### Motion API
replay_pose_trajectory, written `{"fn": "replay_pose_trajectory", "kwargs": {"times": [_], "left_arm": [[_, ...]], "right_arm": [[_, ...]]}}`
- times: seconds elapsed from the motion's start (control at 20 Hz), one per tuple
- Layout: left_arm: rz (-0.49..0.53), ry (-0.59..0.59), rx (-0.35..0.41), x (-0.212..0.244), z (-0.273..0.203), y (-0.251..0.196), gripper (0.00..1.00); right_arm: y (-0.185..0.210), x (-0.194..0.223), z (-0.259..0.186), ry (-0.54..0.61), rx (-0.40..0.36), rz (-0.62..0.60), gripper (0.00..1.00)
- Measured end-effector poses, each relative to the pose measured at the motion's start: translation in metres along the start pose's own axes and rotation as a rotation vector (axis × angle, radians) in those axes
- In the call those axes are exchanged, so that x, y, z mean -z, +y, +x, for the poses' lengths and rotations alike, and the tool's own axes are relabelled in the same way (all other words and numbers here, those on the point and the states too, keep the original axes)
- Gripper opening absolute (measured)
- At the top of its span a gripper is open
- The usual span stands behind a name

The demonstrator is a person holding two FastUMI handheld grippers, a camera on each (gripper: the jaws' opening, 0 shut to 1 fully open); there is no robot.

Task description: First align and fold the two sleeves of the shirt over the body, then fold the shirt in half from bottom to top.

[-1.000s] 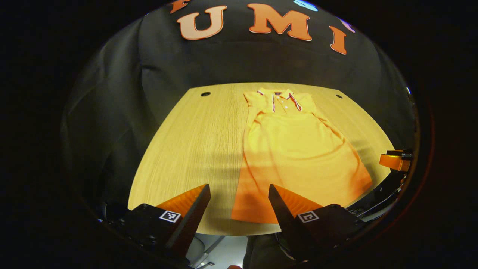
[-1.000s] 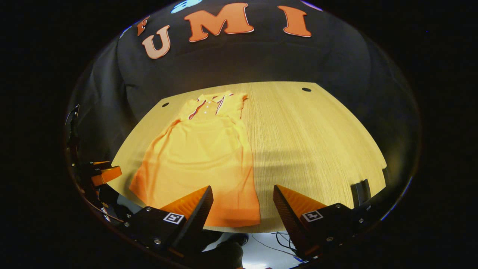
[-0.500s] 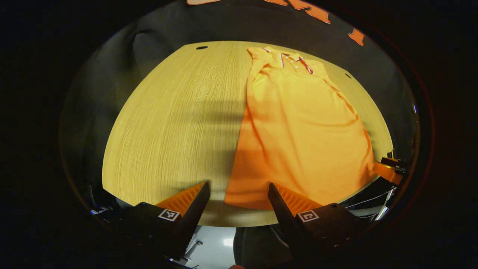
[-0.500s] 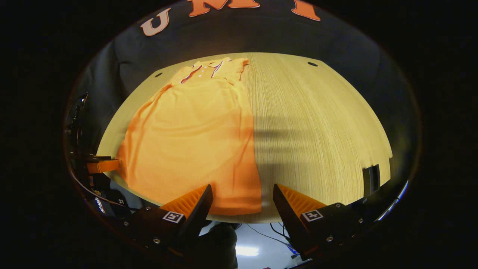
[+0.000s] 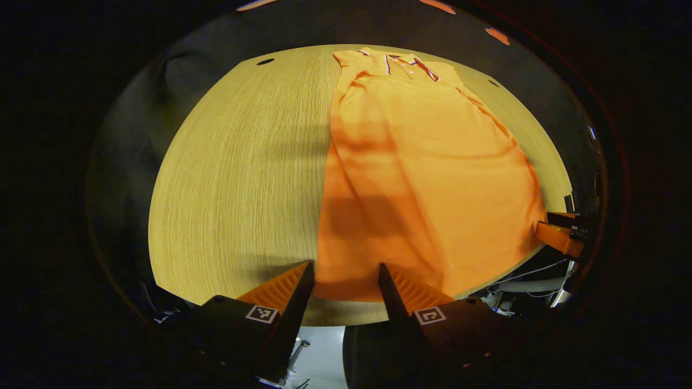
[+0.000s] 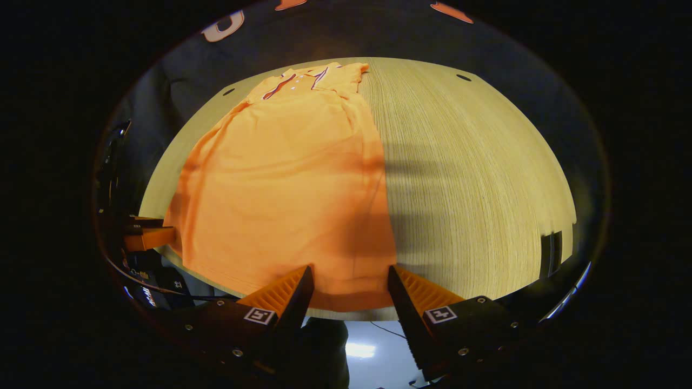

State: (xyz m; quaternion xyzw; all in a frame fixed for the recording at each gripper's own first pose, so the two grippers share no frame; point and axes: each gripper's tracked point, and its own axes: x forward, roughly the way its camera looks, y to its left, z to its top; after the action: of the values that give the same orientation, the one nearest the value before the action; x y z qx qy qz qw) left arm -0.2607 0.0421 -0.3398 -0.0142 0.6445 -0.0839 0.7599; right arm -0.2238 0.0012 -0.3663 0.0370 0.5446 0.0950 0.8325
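Observation:
An orange polo shirt (image 5: 427,167) (image 6: 292,173) lies flat on the wooden table (image 5: 238,173) (image 6: 470,178), collar at the far end, both sleeves folded in over the body. Its bottom hem runs along the near table edge. My left gripper (image 5: 341,274) hovers open over the hem's left corner, the cloth showing between its fingers. My right gripper (image 6: 350,276) hovers open over the hem's right corner in the same way. The right gripper (image 5: 562,236) also appears at the far right of the left gripper view, and the left gripper (image 6: 146,236) at the far left of the right gripper view.
The table has small round holes near its far corners (image 5: 265,61) (image 6: 463,77). Black cloth walls rise behind it. Below the near table edge I see a pale floor (image 6: 361,350) and some cables (image 5: 519,278).
Both grippers have moved forward and down toward the shirt's bottom hem, and their fingers have narrowed a little. The shirt has not moved.

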Motion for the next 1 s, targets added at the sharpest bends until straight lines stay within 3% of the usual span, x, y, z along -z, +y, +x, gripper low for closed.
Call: {"fn": "replay_pose_trajectory", "kwargs": {"times": [0.05,0.1,0.15,0.25,0.3,0.35,0.4,0.45,0.55,0.6,0.75,1.0], "left_arm": [[0.003,0.006,0.01,0.001,0.002,-0.004,0.75],[0.013,0.019,0.016,0.001,-0.001,-0.008,0.61],[0.031,0.029,0.03,0.003,-0.001,-0.011,0.54],[0.014,0.036,0.053,0.001,0.001,-0.018,0.27],[0.014,0.038,0.06,0.001,0.0,-0.019,0.1],[0.013,0.04,0.067,0.001,0.0,-0.019,0.1],[0.003,0.04,0.09,0.002,-0.001,-0.022,0.1],[-0.014,0.048,0.132,0.002,-0.003,-0.029,0.1],[-0.079,0.03,0.168,-0.008,0.012,-0.035,0.1],[-0.099,0.029,0.181,-0.008,0.004,-0.035,0.01],[-0.098,0.009,0.181,-0.018,-0.004,-0.031,0.01],[-0.162,-0.056,0.258,-0.065,-0.028,-0.045,0.01]], "right_arm": [[0.003,0.002,-0.001,0.019,0.001,-0.002,0.82],[0.004,0.004,0.0,0.044,0.01,-0.012,0.73],[-0.003,0.004,0.0,0.057,0.049,-0.017,0.58],[-0.011,0.002,0.001,0.069,0.094,0.068,0.34],[-0.007,0.001,-0.001,0.076,0.076,0.092,0.22],[-0.001,0.001,-0.001,0.081,0.034,0.111,0.22],[0.009,0.002,0.0,0.091,-0.04,0.157,0.12],[0.022,0.005,-0.001,0.114,-0.127,0.219,0.12],[0.03,0.009,-0.001,0.151,-0.208,0.324,0.07],[0.029,0.007,-0.001,0.144,-0.214,0.327,0.07],[0.021,-0.007,-0.006,0.092,-0.217,0.337,0.07],[0.016,-0.051,-0.022,0.007,-0.306,0.423,0.07]]}}
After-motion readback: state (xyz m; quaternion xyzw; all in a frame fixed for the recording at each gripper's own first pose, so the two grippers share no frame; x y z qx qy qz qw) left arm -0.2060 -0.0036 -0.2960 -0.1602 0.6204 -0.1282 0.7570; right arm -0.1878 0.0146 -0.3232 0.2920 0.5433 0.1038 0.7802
